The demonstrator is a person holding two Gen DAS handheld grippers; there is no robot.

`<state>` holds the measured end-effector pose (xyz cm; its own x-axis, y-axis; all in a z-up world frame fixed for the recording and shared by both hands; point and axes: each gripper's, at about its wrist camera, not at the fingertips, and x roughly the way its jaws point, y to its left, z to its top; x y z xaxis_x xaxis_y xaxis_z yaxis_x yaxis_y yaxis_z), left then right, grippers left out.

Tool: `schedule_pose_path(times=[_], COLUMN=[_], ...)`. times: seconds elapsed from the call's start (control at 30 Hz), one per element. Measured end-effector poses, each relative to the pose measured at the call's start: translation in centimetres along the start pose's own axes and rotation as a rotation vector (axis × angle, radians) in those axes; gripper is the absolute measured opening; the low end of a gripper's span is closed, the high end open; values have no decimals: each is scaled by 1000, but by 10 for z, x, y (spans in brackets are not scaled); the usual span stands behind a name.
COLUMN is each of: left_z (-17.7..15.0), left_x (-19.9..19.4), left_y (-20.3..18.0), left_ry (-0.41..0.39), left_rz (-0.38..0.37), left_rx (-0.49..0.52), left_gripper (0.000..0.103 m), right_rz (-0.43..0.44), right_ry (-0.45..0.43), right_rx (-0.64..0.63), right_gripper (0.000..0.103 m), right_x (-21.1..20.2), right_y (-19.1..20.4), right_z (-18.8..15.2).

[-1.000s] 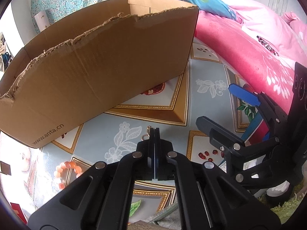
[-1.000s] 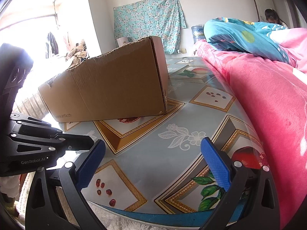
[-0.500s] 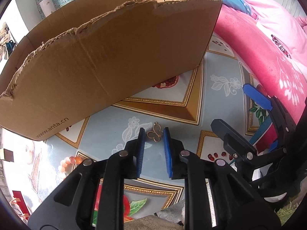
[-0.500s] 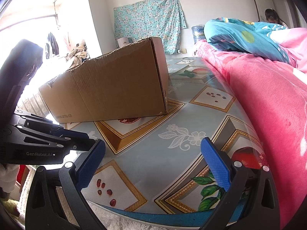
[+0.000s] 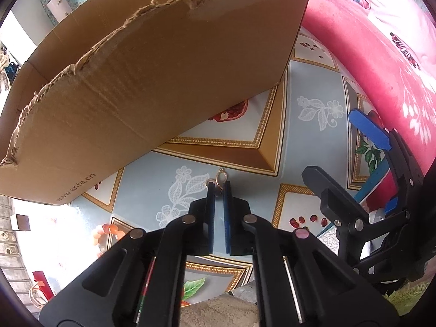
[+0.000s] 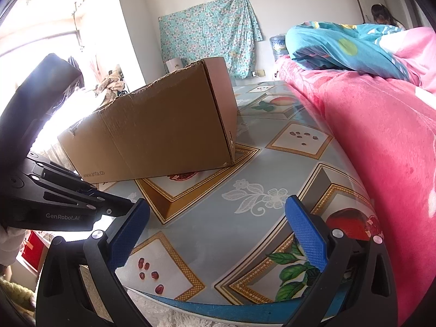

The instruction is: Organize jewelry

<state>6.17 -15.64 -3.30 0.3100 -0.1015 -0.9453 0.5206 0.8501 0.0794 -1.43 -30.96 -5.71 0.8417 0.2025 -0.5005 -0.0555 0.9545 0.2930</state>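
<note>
- Left wrist view: a small gold clover-shaped pendant (image 5: 220,181) sits at the very tips of the left claw (image 5: 218,190), just over the patterned desk (image 5: 299,147), near the foot of the cardboard box (image 5: 163,76).
- That claw's blue pads (image 5: 210,204) are closing, with the pendant's lower loops between them; only a thin gap shows further back, so I take it as a pinch on the pendant.
- A string of orange beads (image 5: 109,231) lies on the desk to the lower left, partly hidden behind the claw's arm, apart from the pendant.
- Right wrist view: the right claw (image 6: 216,234) hangs released, jaws wide and nothing between them, low over the near edge of the desk; it is also seen off to the right in the left wrist view.
- The step in hand looks like the pickup of the pendant, early in the tidying, as the beads are not yet dealt with.
- Next move, as I judge it: lift straight up and check the thin piece comes along, then carry it over the box's torn rim. The hold is only at the tips, so a slip is the risk.
- A pink blanket (image 6: 381,136) lies along the desk's right side, clear of the work.
</note>
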Motion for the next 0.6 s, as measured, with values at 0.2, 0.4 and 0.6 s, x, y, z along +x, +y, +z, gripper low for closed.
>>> schedule_pose_path(times=[0.2,0.4,0.6], left_z=[4,9,17], left_x=[-7,-10,5], left_y=[-8,-13,4], left_ry=[-35,-49,-7], left_rz=[-6,18,-27], left_rx=[29,49,-8], left_gripper=[1,14,17], right_rz=[3,6,6], right_ry=[-1,-1,-2], right_rx=[4,5,7], right_gripper=[97,97,97], right_x=[0,-1,-1], right_y=[0,0,0], right_z=[0,-1,-1])
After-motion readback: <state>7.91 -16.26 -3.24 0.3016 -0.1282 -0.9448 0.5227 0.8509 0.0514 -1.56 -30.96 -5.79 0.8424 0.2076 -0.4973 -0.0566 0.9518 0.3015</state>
